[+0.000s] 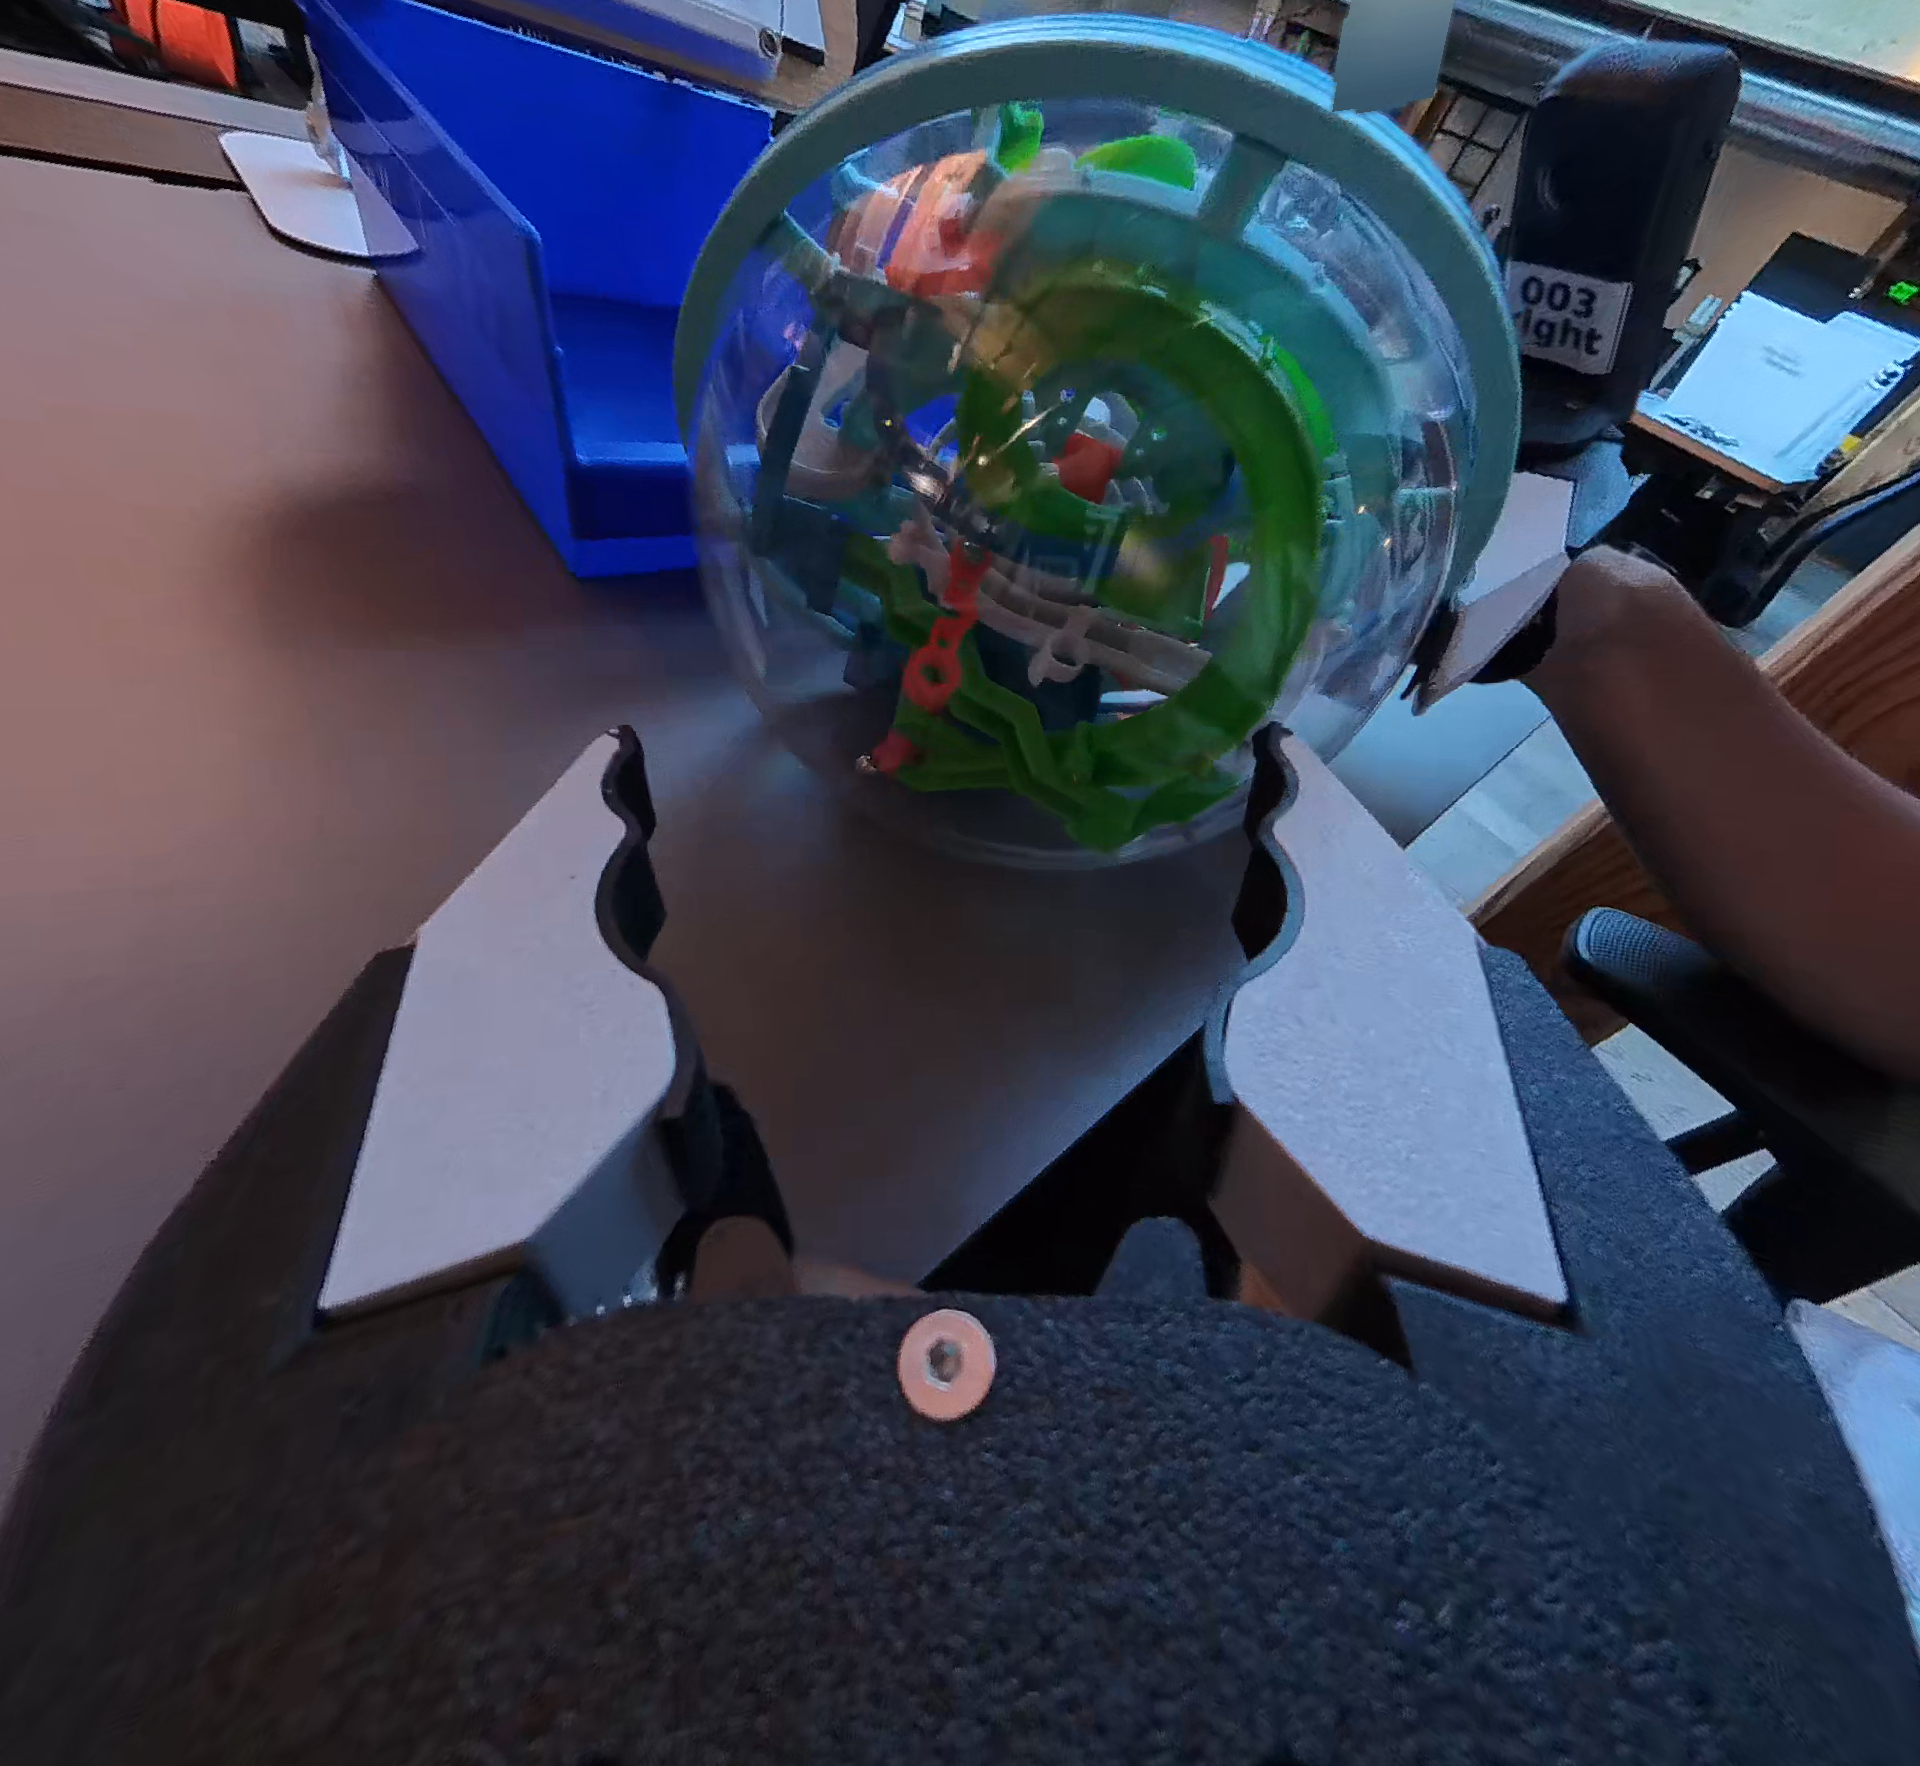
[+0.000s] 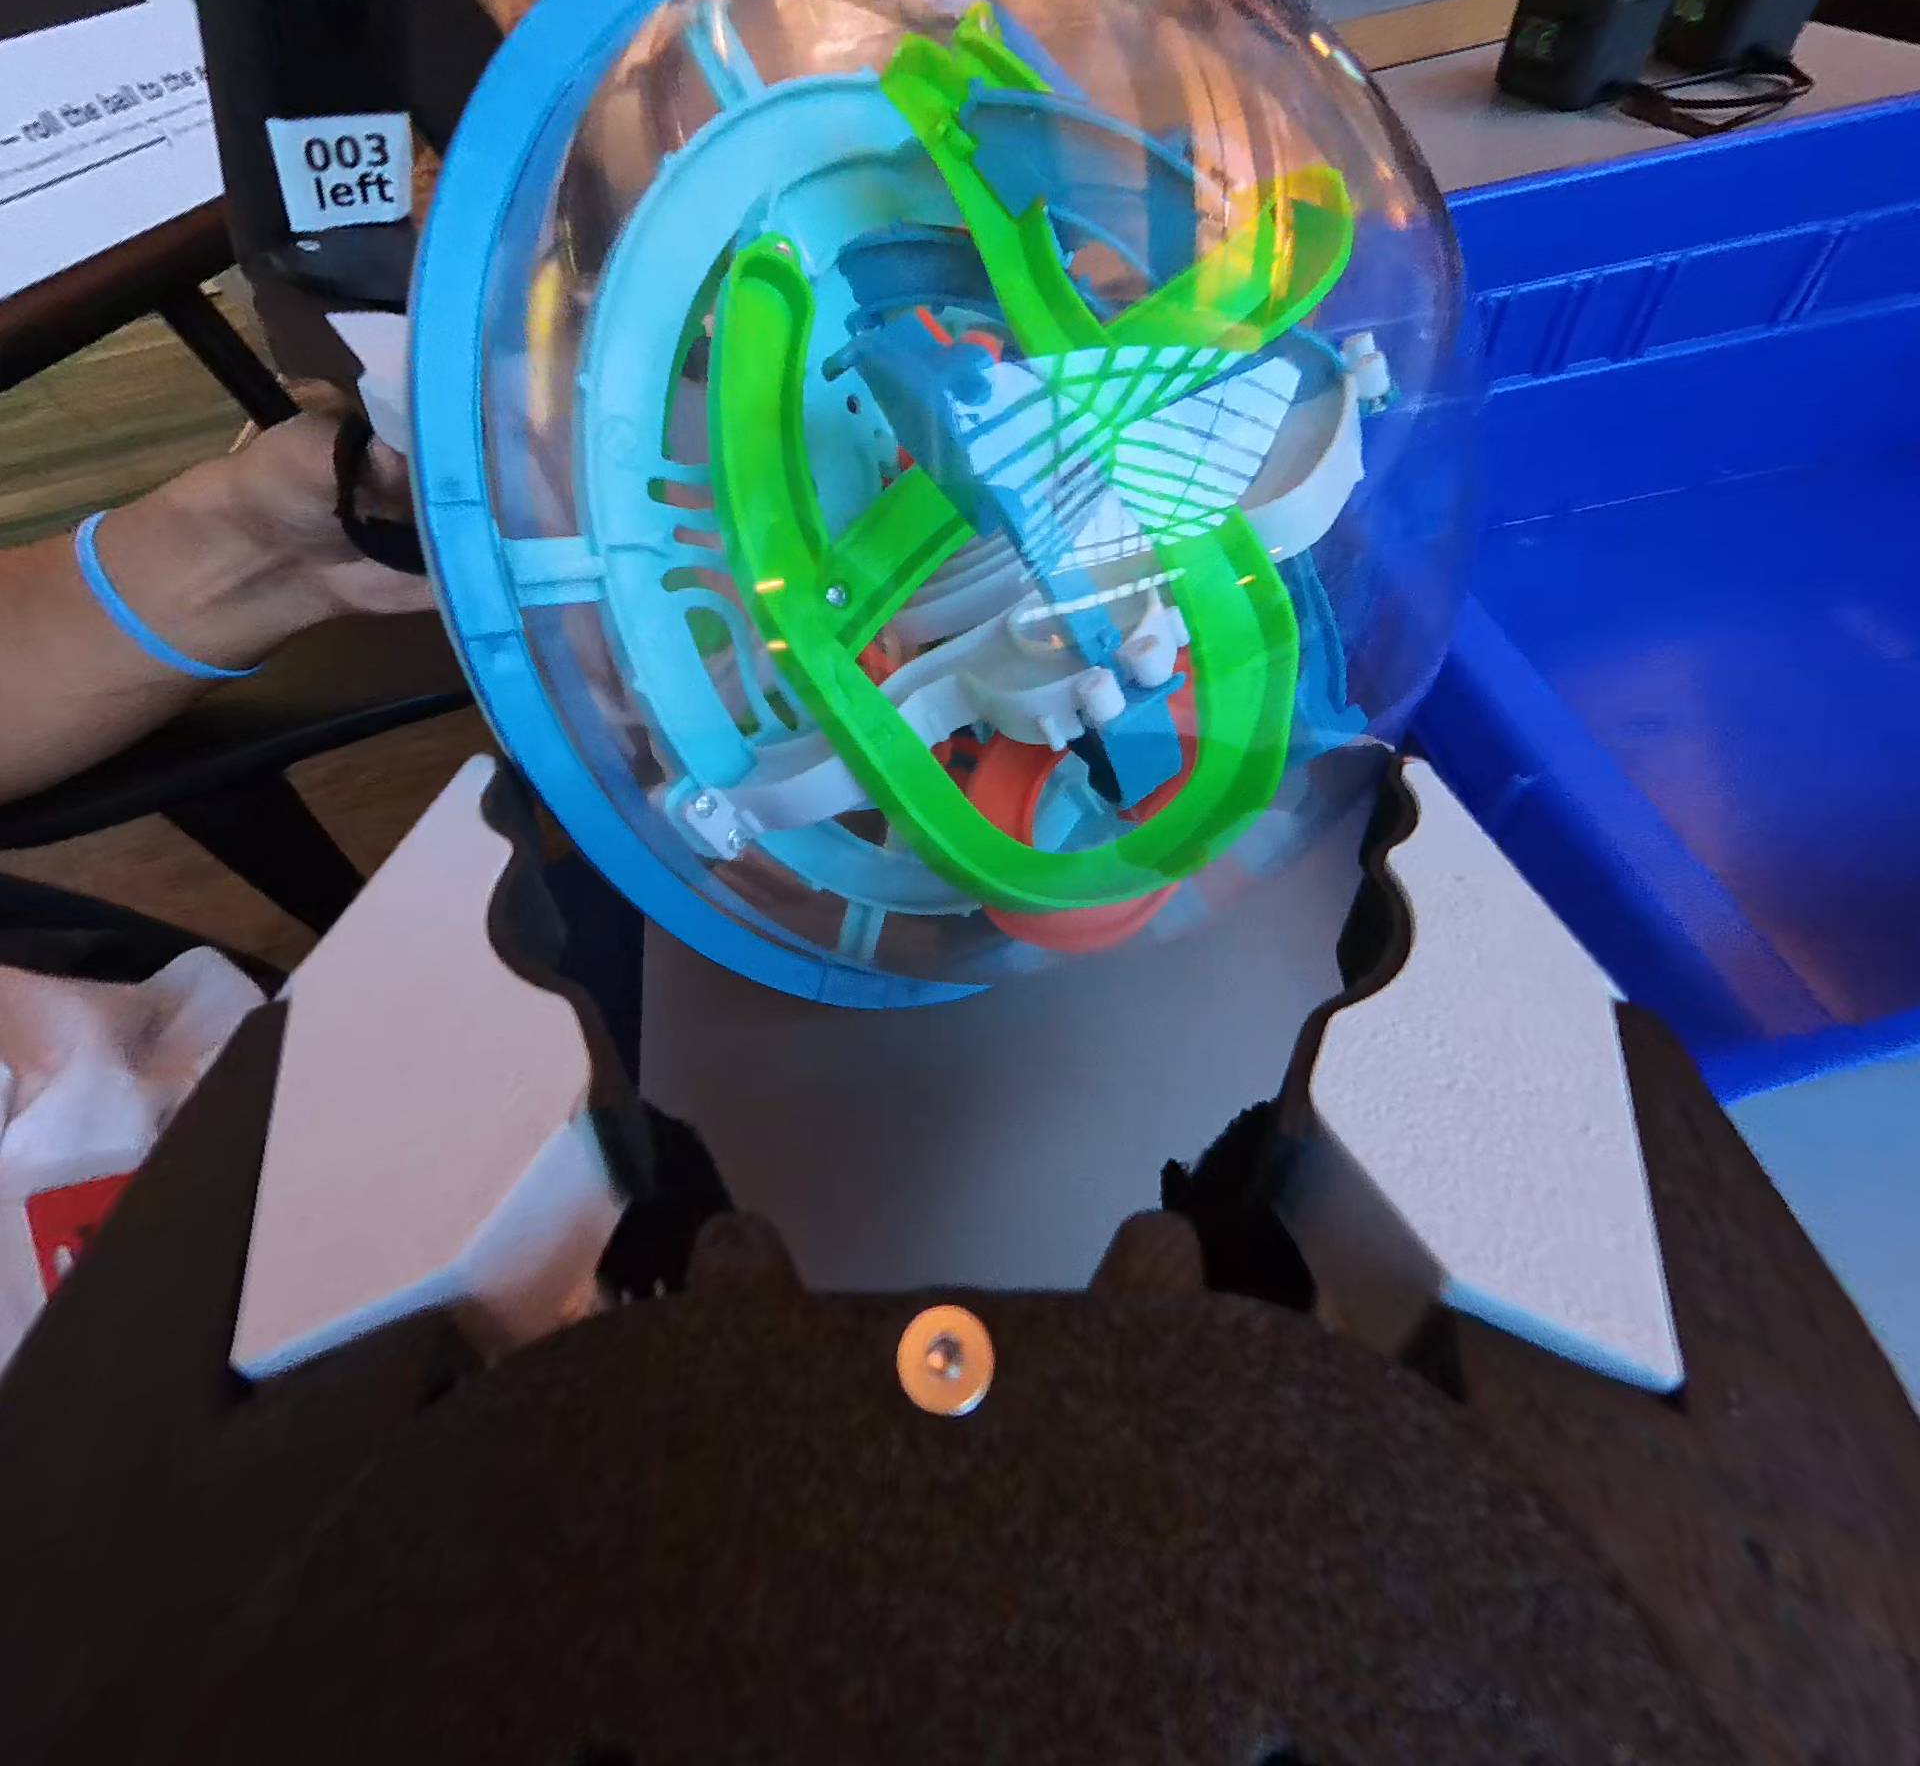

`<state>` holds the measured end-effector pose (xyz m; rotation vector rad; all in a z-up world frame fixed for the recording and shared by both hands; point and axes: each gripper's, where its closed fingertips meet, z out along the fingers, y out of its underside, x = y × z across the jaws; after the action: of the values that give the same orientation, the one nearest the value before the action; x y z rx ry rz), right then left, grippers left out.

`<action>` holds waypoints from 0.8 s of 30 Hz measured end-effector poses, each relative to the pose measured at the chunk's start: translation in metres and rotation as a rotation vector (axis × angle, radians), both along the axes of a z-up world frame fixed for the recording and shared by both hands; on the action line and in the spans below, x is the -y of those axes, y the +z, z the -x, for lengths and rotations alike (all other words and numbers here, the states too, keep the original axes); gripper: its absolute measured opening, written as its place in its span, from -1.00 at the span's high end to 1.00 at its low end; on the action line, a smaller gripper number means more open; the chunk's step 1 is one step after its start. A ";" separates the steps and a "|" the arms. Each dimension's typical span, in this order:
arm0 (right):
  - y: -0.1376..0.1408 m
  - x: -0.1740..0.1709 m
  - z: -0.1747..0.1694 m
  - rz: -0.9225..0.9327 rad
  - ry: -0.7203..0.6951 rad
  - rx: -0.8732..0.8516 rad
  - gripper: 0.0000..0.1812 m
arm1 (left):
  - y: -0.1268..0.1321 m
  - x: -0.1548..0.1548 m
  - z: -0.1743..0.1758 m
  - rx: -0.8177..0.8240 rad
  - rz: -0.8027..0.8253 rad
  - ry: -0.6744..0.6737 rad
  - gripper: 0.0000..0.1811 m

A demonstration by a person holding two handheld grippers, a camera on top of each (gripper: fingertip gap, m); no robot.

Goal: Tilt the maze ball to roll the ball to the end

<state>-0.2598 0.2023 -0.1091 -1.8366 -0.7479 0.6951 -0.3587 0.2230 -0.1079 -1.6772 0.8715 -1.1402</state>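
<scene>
Maze ball point(image 2: 935, 469) braced between left gripper point(image 1: 951, 781) and right gripper point(image 2: 951, 812), both jaws spread apart, above the bench point(image 1: 260, 573); slow, small tilts should work best.

The maze ball point(image 2: 935, 428) is formed of a clear, glossy plastic shell, ringed by a matt blue plastic band, with smooth green, white and orange plastic tracks inside. The left gripper point(image 1: 951, 771) and right gripper point(image 2: 951, 802) are built with rough, grainy black bodies and flat, matt pale finger plates. The blue bin point(image 2: 1714, 469) is moulded in smooth plastic. The table point(image 1: 260, 573) is finished matt brown.
</scene>
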 end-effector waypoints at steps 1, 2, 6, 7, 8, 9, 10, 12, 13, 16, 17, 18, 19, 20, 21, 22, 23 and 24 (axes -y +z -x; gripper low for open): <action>0.001 0.001 0.002 0.001 -0.018 -0.011 -0.70 | 0.001 0.000 0.001 0.004 -0.003 -0.003 -0.24; 0.001 0.002 0.004 -0.002 -0.028 -0.023 -0.70 | 0.002 0.000 0.001 0.011 -0.005 -0.008 -0.25; -0.003 0.016 0.009 -0.025 -0.016 0.019 -0.69 | 0.003 -0.014 0.014 0.041 0.004 0.034 -0.27; -0.002 0.019 0.008 -0.023 -0.004 0.022 -0.65 | 0.003 -0.020 0.021 0.050 0.007 0.064 -0.26; -0.002 0.023 0.007 -0.021 0.013 0.023 -0.62 | 0.003 -0.024 0.027 0.059 0.019 0.088 -0.23; 0.000 0.025 0.004 -0.024 0.032 0.023 -0.58 | 0.003 -0.026 0.032 0.070 0.033 0.103 -0.21; 0.002 0.024 -0.001 -0.039 0.031 0.022 -0.54 | 0.004 -0.026 0.037 0.083 0.041 0.110 -0.21; 0.010 0.014 -0.016 -0.085 0.000 0.012 -0.46 | 0.004 -0.021 0.042 0.089 0.031 0.118 -0.19; 0.015 0.009 -0.023 -0.106 -0.013 0.000 -0.45 | 0.002 -0.017 0.043 0.074 0.020 0.115 -0.18; 0.023 0.003 -0.037 -0.140 -0.001 -0.029 -0.48 | -0.003 -0.006 0.042 0.054 0.019 0.082 -0.19; 0.024 0.003 -0.040 -0.142 0.016 -0.032 -0.48 | -0.004 -0.002 0.042 0.059 0.023 0.069 -0.19; 0.023 0.003 -0.043 -0.146 0.029 -0.022 -0.48 | -0.006 0.002 0.043 0.052 0.021 0.059 -0.20; 0.021 0.004 -0.046 -0.147 0.050 -0.001 -0.47 | -0.010 0.005 0.044 0.029 0.010 0.052 -0.22; 0.015 0.005 -0.050 -0.137 0.070 0.037 -0.47 | -0.015 0.008 0.046 -0.003 -0.013 0.048 -0.22; 0.008 0.006 -0.056 -0.114 0.082 0.089 -0.46 | -0.020 0.010 0.048 -0.039 -0.041 0.045 -0.22; 0.000 0.005 -0.064 -0.087 0.084 0.143 -0.46 | -0.025 0.012 0.048 -0.078 -0.066 0.044 -0.21; -0.007 0.003 -0.071 -0.068 0.093 0.186 -0.46 | -0.029 0.013 0.048 -0.118 -0.087 0.040 -0.20; -0.011 0.000 -0.076 -0.053 0.105 0.213 -0.45 | -0.033 0.013 0.046 -0.159 -0.111 0.037 -0.20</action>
<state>-0.1835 0.2026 -0.1198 -1.8510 -0.9994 0.5454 -0.4052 0.2096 -0.1407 -1.7016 0.9813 -0.9257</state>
